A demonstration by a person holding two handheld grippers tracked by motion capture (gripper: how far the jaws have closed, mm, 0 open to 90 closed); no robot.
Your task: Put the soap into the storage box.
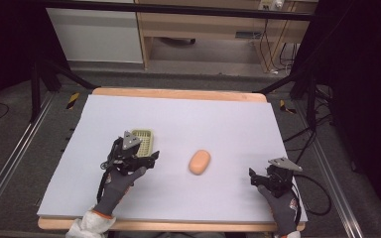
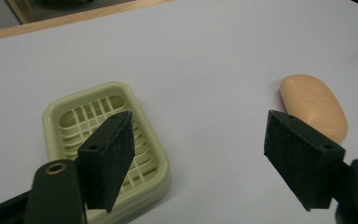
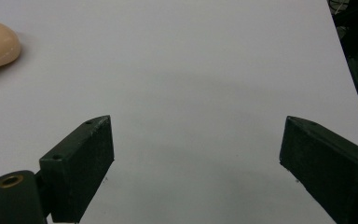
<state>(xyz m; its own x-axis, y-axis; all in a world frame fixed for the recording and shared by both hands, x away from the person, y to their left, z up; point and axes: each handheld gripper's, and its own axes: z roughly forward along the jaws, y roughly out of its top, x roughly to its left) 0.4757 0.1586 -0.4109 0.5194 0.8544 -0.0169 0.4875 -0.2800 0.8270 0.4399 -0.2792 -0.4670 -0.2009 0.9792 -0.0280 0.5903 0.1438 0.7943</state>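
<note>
At the near right edge of the table (image 1: 178,114), the right gripper (image 3: 196,154) is held with its jaws spread wide over bare white surface, nothing between them. Farther in on the left, the left gripper (image 2: 200,158) is likewise released, jaws wide apart and empty. Just beyond its left jaw the pale green soap dish (image 2: 107,144) is seen, empty. The orange soap bar (image 1: 199,162) lies mid-table, well apart from the dish.

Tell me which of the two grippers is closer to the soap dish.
The left gripper: it hovers open right beside the pale green soap dish, while the right gripper sits open near the table's right edge, beyond the orange soap.
</note>
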